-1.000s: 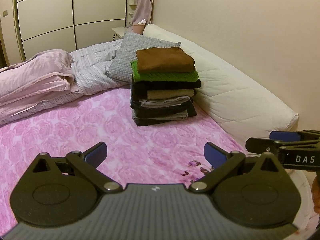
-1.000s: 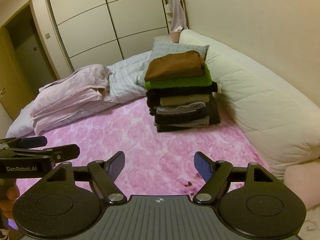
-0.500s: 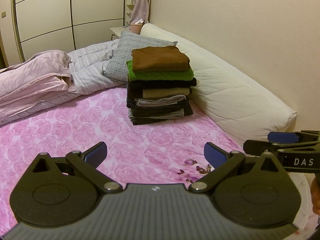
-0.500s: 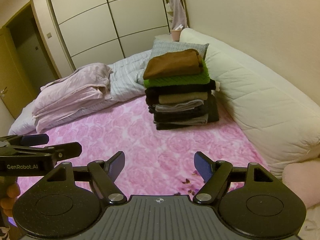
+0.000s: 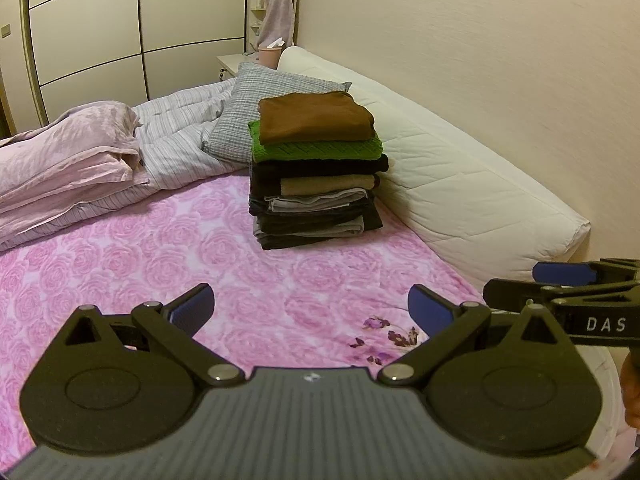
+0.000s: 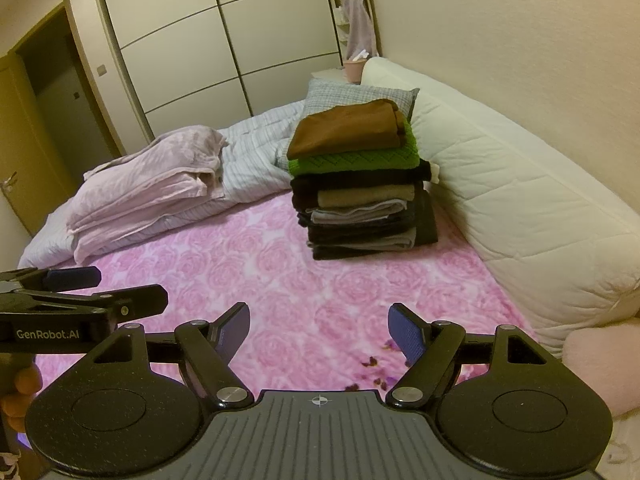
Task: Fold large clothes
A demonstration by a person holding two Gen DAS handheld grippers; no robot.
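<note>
Clothes sit folded in one stack on my bed, toward its far right side, just beside the long white bolster that runs along the wall. A brown piece tops the stack, green knit under it, then dark and grey layers down to the pink rose bedspread. Behind the stack leans a checked pillow, and to its left lie a striped duvet and a folded pink blanket. My left gripper hovers over bare bedspread near the bed's near edge, jaws wide, holding nothing. My right gripper hovers level with it, jaws wide too and empty. Both are well apart from the stack.
</note>
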